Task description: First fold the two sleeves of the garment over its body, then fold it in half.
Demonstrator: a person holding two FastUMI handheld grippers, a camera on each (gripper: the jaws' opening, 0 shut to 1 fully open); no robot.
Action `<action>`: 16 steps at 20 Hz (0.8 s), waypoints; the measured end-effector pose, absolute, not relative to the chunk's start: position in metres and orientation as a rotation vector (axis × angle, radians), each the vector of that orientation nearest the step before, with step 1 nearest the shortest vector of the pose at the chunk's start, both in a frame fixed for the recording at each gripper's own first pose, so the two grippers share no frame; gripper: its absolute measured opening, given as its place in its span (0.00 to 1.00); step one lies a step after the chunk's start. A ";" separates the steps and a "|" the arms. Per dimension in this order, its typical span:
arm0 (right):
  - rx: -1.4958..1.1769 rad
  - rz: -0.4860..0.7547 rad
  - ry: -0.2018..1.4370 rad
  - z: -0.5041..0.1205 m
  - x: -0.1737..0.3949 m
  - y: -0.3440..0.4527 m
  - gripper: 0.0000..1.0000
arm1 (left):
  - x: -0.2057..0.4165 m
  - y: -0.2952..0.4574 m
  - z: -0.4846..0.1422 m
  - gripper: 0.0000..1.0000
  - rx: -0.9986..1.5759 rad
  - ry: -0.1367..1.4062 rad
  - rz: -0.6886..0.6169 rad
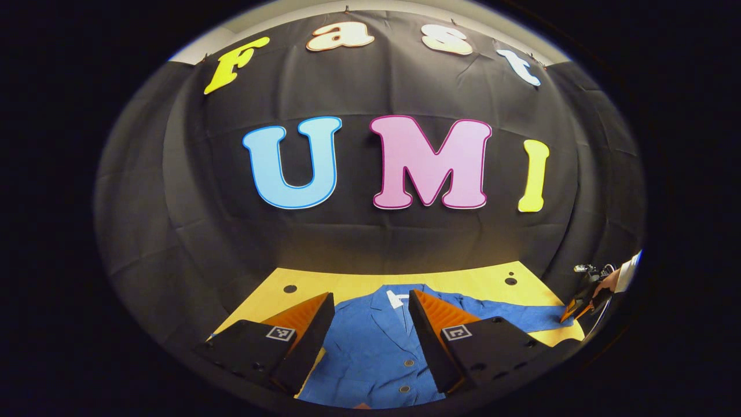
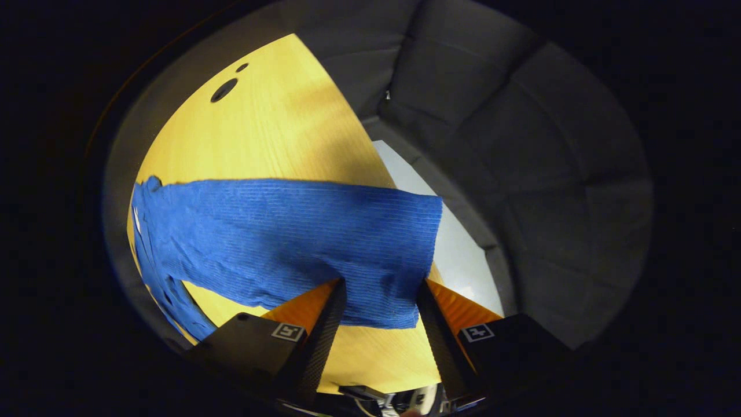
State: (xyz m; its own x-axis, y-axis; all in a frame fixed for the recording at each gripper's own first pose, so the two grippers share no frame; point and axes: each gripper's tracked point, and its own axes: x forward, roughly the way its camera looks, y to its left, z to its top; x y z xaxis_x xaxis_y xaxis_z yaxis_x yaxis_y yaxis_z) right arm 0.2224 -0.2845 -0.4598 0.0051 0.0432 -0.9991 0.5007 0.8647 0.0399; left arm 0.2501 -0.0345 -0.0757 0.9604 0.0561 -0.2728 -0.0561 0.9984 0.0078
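Observation:
A blue buttoned jacket (image 1: 370,347) lies flat on the yellow table (image 1: 463,281), collar toward the wall. My left gripper (image 1: 371,296) hovers above its chest, open, with nothing between the fingers. One sleeve (image 1: 521,315) stretches out to the right, and at its end my right gripper (image 1: 570,315) is held by a hand with a white cuff (image 1: 628,272). In the right gripper view that sleeve (image 2: 289,231) lies across the table. Its cuff end sits between the wide-apart fingers of my right gripper (image 2: 379,285), which is open around it. The cloth hides the fingertips.
The table has dark round holes near its far corners (image 1: 290,288) (image 1: 510,281). The table edge runs just past the cuff, with pale floor (image 2: 463,255) beyond it. Black cloth wall encloses the back and sides.

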 end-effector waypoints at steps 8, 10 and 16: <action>0.463 -0.387 1.414 -0.436 0.243 -0.271 0.06 | 0.229 0.000 -0.060 0.74 0.020 0.215 0.048; 0.388 -0.351 1.376 -0.407 0.252 -0.261 0.05 | 0.220 0.021 -0.067 0.72 -0.012 0.231 0.073; 0.307 -0.250 1.110 -0.274 0.338 -0.184 0.05 | 0.178 0.093 -0.073 0.75 -0.101 0.261 0.142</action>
